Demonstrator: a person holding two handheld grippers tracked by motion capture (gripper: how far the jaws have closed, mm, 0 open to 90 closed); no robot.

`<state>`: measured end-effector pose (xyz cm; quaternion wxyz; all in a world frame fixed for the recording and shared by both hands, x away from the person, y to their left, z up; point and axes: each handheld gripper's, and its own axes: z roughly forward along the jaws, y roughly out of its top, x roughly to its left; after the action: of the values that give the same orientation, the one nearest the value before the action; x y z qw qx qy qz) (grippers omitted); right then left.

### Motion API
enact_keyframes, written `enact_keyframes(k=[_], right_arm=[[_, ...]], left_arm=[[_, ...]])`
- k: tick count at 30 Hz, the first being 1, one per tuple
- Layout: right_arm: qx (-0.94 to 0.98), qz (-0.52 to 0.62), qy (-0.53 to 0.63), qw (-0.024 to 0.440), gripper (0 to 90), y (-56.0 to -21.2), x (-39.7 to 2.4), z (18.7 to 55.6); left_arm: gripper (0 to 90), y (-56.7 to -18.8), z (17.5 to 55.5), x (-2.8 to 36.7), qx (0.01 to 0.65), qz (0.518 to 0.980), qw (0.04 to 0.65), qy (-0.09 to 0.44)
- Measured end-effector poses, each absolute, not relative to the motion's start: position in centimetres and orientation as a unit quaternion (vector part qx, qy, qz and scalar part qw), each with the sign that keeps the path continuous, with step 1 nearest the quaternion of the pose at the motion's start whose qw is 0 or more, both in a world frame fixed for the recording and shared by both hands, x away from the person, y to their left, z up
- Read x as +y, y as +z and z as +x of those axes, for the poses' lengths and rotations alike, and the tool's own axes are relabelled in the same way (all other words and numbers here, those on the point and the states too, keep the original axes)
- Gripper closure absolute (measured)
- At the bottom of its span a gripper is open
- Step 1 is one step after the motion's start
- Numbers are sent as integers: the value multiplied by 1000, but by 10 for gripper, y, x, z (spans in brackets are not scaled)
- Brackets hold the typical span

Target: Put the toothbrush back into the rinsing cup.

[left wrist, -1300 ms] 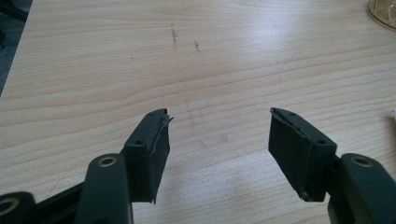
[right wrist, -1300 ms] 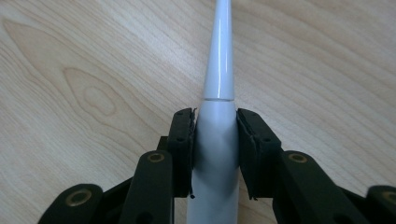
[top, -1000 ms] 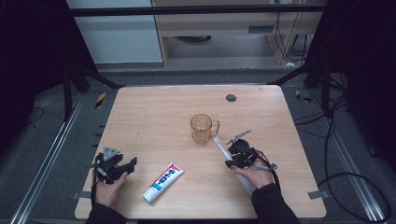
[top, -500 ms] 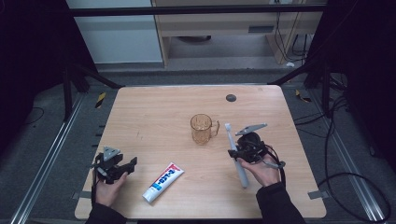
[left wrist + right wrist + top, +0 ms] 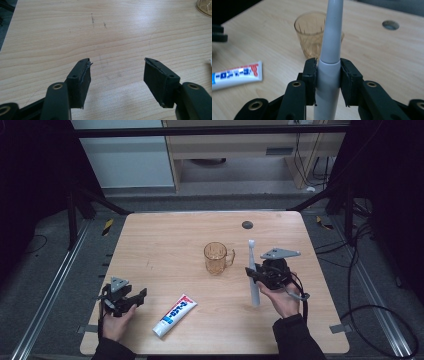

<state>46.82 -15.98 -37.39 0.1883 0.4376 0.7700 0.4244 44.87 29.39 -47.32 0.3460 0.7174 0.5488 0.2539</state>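
Note:
My right gripper [image 5: 253,272] [image 5: 328,77] is shut on a grey-white electric toothbrush [image 5: 253,272] [image 5: 331,45], held upright above the table with its head pointing up. Just left of it stands an amber glass mug [image 5: 217,258] [image 5: 312,35] with its handle to the right. A white toothpaste tube [image 5: 175,314] [image 5: 235,74] lies flat near the front of the table. At the front left, my left gripper [image 5: 134,299] [image 5: 117,75] rests low over bare wood, open, with nothing between its pads.
The wooden table [image 5: 165,240] has a round cable hole [image 5: 247,225] [image 5: 390,24] at the back right. Dark floor, metal rails and cables surround the table. A cable trails from the right gripper toward the front edge.
The right gripper has lifted the toothbrush off the table and swung it from lying slanted to standing upright. The left gripper has stayed put.

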Motion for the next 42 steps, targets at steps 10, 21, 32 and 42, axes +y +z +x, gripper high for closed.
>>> enact_keyframes(k=[10, 21, 32, 42], right_arm=[[719, 431, 493, 231, 683, -355, -147, 474], [679, 435, 530, 262, 683, -353, -133, 492], [651, 433, 554, 285, 683, -346, -120, 510], [627, 430, 577, 300, 682, -337, -105, 527]], left_arm=[[378, -472, 448, 295, 549, 716, 348, 256], [378, -472, 448, 296, 550, 714, 351, 256], [379, -472, 449, 297, 552, 712, 350, 257], [378, -472, 449, 298, 552, 712, 350, 257]])
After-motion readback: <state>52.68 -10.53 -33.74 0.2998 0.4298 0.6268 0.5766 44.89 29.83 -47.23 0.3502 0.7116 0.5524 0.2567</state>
